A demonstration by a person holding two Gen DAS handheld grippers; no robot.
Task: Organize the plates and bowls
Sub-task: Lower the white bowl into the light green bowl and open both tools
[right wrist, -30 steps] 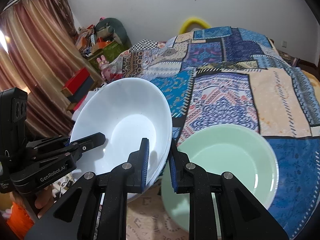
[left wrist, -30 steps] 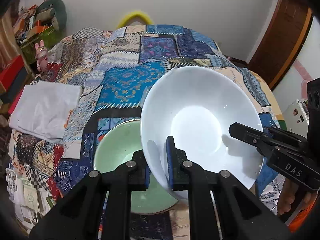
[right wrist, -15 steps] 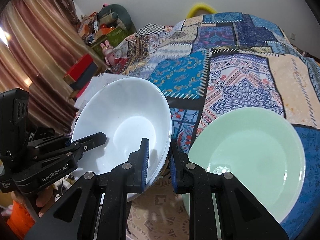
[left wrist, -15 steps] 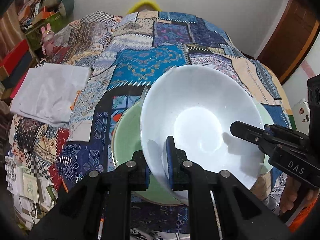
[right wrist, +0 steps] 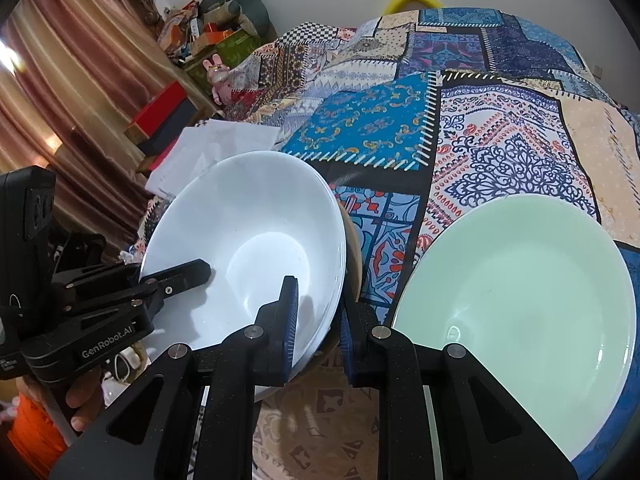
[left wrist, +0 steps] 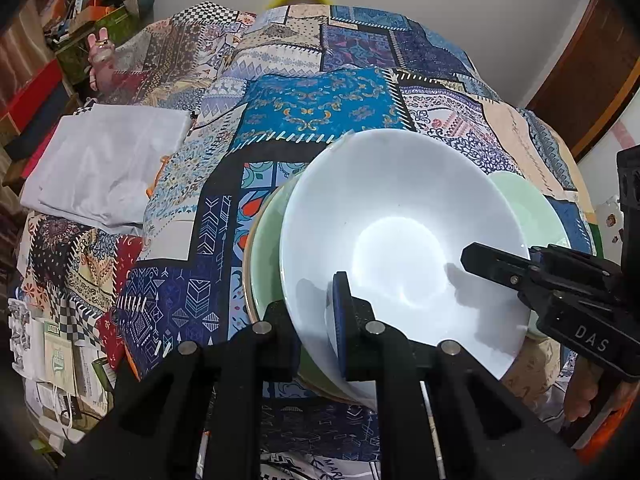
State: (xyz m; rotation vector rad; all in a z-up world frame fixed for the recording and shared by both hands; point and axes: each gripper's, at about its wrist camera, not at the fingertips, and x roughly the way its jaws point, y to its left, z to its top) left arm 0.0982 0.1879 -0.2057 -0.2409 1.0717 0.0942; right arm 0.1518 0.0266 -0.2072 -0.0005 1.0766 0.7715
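Now, left wrist view: white bowl sits tilted over the green plate, near the close edge of the patchwork quilt.
Left gripper: clenched on the white bowl's rim, one blue pad inside the bowl and the other finger outside, against the underside.
Right gripper: comes in from the right; one black finger lies inside the bowl, the other is hidden behind the rim.
Green plate, this view: only its left rim and a sliver at the right show past the bowl; whether the bowl touches it cannot be told.
Grey cloth: folded, at the quilt's left edge.
Right wrist view: white bowl at the left, green plate at the right, flat on the quilt.
Right gripper: clamped on the bowl's rim, left pad inside, right pad outside.
Left gripper: reaches in from the left, its upper finger lying over the bowl's far rim.
Hand: fingers show beneath the left gripper's body.
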